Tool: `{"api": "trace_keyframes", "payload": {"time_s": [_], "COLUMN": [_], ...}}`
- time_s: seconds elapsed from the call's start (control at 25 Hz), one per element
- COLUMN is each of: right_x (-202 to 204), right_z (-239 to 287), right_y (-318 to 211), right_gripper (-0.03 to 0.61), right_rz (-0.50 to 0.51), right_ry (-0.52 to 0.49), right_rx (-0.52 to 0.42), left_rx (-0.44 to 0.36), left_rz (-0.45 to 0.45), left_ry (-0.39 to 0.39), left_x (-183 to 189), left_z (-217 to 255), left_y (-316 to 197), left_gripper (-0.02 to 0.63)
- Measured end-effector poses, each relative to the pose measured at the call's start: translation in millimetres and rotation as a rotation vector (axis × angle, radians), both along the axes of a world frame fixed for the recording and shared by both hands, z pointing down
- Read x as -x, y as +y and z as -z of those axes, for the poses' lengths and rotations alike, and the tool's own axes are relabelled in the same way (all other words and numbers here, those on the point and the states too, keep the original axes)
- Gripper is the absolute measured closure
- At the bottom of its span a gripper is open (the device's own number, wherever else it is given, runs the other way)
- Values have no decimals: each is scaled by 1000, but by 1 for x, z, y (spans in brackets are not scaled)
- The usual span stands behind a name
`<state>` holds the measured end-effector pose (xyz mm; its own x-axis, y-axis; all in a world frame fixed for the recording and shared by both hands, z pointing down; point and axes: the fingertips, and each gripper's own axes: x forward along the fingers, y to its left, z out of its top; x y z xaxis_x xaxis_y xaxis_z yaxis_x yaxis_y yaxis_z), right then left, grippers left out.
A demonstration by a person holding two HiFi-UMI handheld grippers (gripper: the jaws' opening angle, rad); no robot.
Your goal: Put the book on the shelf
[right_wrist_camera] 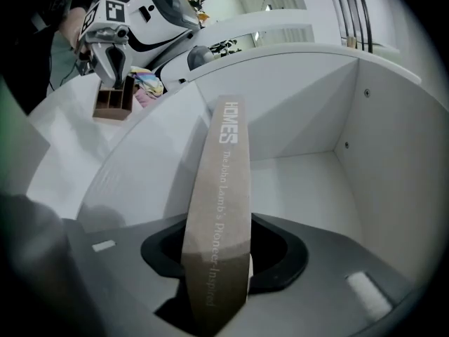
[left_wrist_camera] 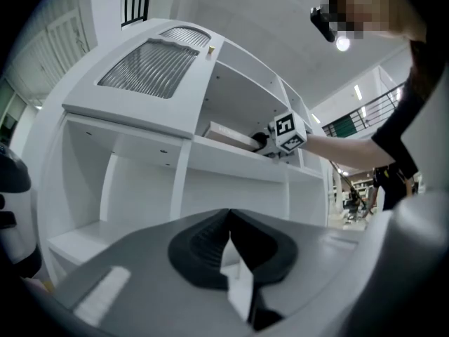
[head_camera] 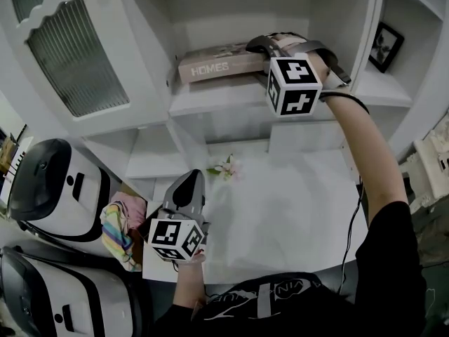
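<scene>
A tan book (head_camera: 217, 63) with HOMES on its spine lies flat on the upper board of the white shelf unit (head_camera: 210, 98). My right gripper (head_camera: 263, 48) reaches into that compartment and is shut on the book's right end. In the right gripper view the spine (right_wrist_camera: 223, 181) runs up out of the jaws into the white compartment. My left gripper (head_camera: 188, 182) hangs low over the white table, shut with nothing in it. In the left gripper view its jaws (left_wrist_camera: 231, 251) point level at the shelf, and the right gripper (left_wrist_camera: 265, 144) and the book (left_wrist_camera: 228, 136) show higher up.
A louvred cabinet door (head_camera: 77, 48) stands open at the upper left. A framed picture (head_camera: 386, 45) sits in the right compartment. A flower sprig (head_camera: 226, 167) lies on the table (head_camera: 295, 216). Two white-and-black machines (head_camera: 49, 181) and a striped cloth (head_camera: 123, 234) crowd the left.
</scene>
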<state>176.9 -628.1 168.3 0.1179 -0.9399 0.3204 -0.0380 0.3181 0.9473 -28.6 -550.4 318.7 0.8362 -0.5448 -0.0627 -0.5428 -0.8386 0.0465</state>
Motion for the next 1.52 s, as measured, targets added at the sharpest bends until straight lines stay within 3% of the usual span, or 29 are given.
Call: {"api": "trace_keyframes", "payload": {"time_s": [0.24, 0.68, 1.16, 1.52], "right_x": [5, 14, 14, 29], "right_z": [-10, -14, -13, 6], "right_y": [3, 21, 38, 64], "right_gripper": [301, 242, 235, 252], "right_rz": [41, 5, 3, 39], "right_ry": [-56, -358, -402, -531], "right_rx": [194, 477, 475, 325], "left_rx": [21, 50, 39, 22], "left_rz": [0, -21, -31, -65], "left_ry": [50, 60, 45, 51], "left_x": [3, 8, 5, -2], "left_z": [4, -3, -5, 4], "left_y": [1, 9, 14, 25], "left_gripper": [614, 614, 614, 614]}}
